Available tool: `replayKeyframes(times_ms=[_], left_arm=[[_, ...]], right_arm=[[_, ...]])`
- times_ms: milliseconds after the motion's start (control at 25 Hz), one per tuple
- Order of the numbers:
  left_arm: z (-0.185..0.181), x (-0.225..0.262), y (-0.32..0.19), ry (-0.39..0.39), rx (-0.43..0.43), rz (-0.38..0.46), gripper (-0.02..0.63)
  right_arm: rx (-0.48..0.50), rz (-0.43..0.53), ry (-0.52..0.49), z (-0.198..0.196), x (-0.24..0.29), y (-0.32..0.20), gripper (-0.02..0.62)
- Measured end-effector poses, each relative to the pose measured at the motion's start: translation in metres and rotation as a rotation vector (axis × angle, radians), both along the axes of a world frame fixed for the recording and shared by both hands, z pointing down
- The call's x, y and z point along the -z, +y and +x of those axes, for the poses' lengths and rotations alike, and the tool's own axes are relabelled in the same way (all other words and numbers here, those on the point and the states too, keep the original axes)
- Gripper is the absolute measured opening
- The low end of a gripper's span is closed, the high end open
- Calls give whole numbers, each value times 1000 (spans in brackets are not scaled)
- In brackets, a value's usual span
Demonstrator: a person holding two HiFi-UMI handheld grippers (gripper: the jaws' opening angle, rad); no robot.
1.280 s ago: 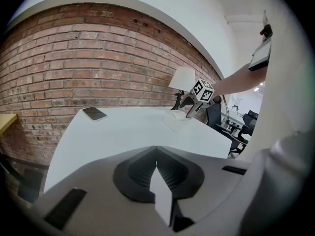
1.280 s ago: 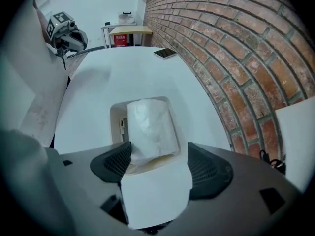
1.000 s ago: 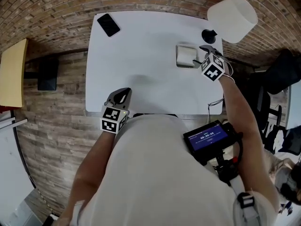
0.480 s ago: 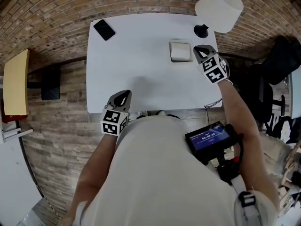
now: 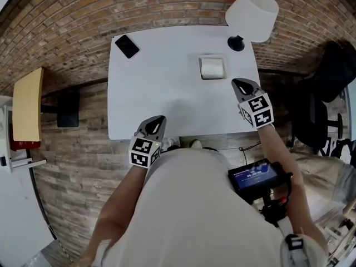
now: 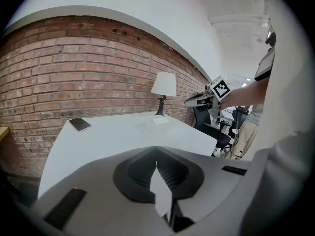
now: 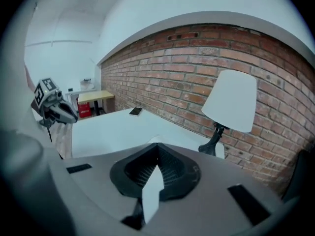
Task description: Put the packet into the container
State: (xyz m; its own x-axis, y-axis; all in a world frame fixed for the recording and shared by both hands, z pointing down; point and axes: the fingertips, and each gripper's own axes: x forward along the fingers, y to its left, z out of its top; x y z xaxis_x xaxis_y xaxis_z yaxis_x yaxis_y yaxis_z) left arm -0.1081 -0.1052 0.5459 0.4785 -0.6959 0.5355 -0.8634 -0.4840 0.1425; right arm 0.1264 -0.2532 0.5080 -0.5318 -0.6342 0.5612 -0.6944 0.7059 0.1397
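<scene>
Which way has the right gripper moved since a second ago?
Yes: in the head view the right gripper, shut and empty, has pulled back from the container toward the table's near edge.

The small, pale square container [image 5: 201,69] stands just ahead of my right gripper [image 5: 240,83], a little to its left. The white packet [image 5: 212,67] lies flat inside it.

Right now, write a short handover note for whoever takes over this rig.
Left gripper: jaws shut, empty, at the near edge of the white table.
Right gripper: jaws shut, empty, apart from the pale square container.
That container stands on the table near the white-shaded lamp; the white packet appears to lie inside it.
Done: packet in, apparently. Left: confirm only.
</scene>
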Motion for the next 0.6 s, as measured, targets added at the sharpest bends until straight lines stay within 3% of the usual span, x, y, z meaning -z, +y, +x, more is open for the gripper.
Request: replayKeyframes(times_ms=[280, 600], left_arm=[[25, 6, 6, 10, -19, 1, 11], [63, 10, 15, 6, -69, 13, 11]], right_arm=[[-92, -60, -280, 0, 4, 50, 8], [-11, -116, -337, -20, -13, 110, 8]])
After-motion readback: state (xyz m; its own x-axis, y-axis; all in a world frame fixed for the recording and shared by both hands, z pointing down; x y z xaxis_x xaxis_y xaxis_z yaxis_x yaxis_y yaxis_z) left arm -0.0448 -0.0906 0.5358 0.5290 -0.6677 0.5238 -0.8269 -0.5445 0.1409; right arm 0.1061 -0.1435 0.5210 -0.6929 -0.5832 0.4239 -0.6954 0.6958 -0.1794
